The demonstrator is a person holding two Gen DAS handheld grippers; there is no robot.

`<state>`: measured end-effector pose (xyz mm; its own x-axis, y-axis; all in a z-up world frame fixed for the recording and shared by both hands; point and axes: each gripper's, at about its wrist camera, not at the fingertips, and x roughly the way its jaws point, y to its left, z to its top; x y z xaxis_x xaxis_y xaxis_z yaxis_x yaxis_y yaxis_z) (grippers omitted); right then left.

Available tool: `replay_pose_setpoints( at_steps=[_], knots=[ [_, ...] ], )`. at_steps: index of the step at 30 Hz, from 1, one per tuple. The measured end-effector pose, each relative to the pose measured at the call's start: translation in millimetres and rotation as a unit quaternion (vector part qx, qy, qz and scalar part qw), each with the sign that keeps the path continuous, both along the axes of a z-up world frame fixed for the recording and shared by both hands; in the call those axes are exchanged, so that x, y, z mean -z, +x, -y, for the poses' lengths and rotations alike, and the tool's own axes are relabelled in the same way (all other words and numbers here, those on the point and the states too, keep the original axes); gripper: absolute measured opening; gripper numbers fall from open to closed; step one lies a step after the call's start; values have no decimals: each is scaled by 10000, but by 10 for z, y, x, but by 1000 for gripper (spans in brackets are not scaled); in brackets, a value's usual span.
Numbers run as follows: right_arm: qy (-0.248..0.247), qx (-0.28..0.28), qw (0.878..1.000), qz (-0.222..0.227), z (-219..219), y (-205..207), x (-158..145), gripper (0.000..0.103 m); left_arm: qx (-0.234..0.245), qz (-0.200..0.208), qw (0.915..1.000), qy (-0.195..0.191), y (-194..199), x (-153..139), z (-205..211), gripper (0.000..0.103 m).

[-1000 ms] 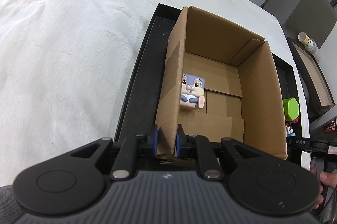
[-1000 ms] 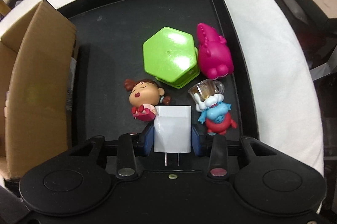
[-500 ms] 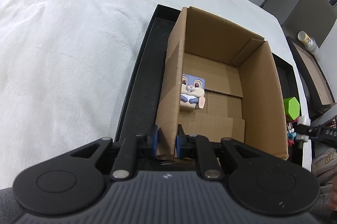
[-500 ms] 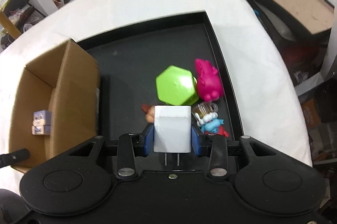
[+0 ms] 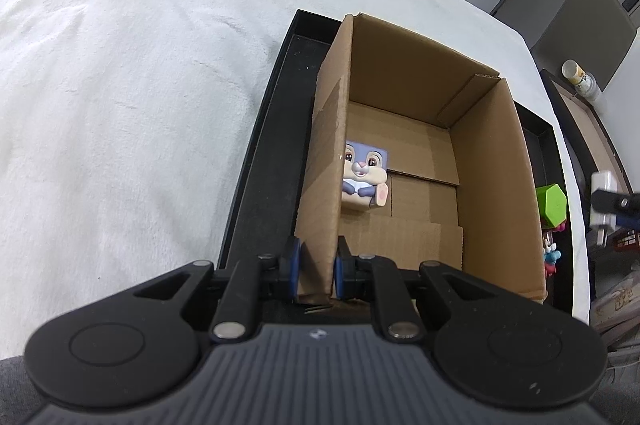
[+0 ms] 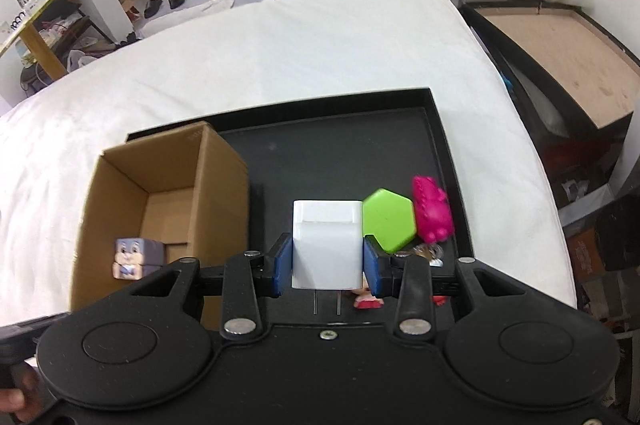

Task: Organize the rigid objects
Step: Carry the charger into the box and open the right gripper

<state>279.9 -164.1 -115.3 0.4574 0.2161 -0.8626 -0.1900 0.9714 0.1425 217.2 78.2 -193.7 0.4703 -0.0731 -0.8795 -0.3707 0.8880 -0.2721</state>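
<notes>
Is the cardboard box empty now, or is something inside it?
Not empty. The cardboard box holds one thing, a bunny cube, resting on its floor against one wall.

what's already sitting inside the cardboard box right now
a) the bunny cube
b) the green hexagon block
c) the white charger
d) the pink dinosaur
a: the bunny cube lies on the floor of the cardboard box, while the white charger is clamped in the right hand-held gripper above the black tray.

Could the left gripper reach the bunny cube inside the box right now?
Probably not: the left gripper is shut on the cardboard box wall. The bunny cube lies uncovered, but the jaws must let go first.
</notes>
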Motion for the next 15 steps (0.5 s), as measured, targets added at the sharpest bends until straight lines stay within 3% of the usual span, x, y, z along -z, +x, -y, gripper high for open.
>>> replay_pose_setpoints(
  at_steps=[15],
  knots=[
    [263, -419, 9986, 194, -598, 25, -217, 36, 48, 40, 10000, -30, -12, 7, -8, 16]
  ],
)
